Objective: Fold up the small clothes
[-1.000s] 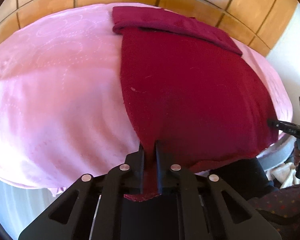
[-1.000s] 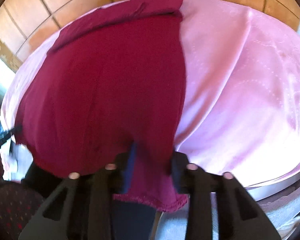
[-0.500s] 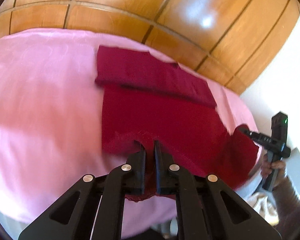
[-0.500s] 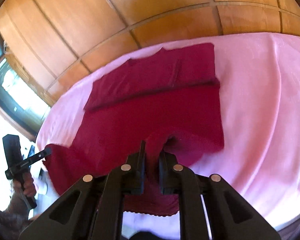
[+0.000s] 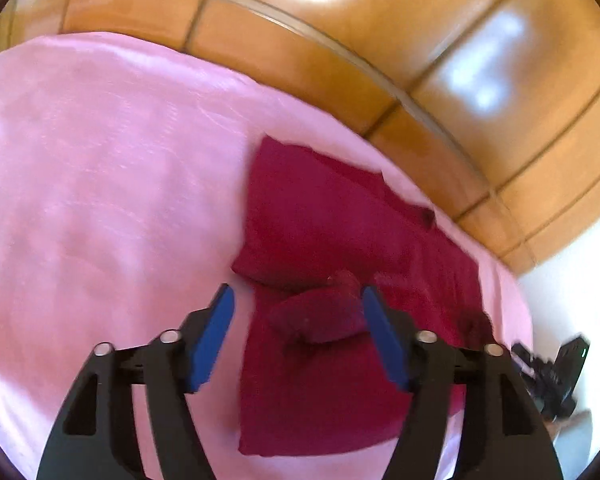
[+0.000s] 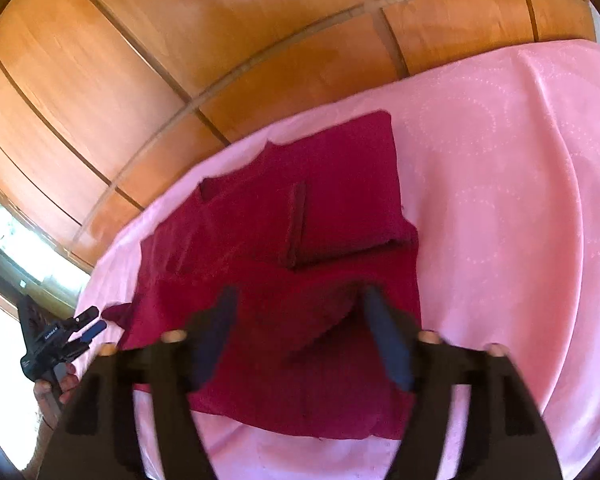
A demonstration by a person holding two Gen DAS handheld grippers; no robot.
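Garment (image 5: 332, 248), in the left wrist view, lies on the pink bedcover (image 5: 100, 184), dark red, partly folded, with a small raised bump of cloth between the fingers. It looks soft, thin and light, so it probably bends at once when lifted; the best hold seems to be a corner or the hem. The left gripper (image 5: 298, 336) hangs above it with jaws wide apart, holding nothing.

In the right wrist view, the garment (image 6: 340, 200) shows a folded band on top and a loose lower edge near the bed's border. The right gripper (image 6: 300, 340) is also spread wide and empty, though blurred.
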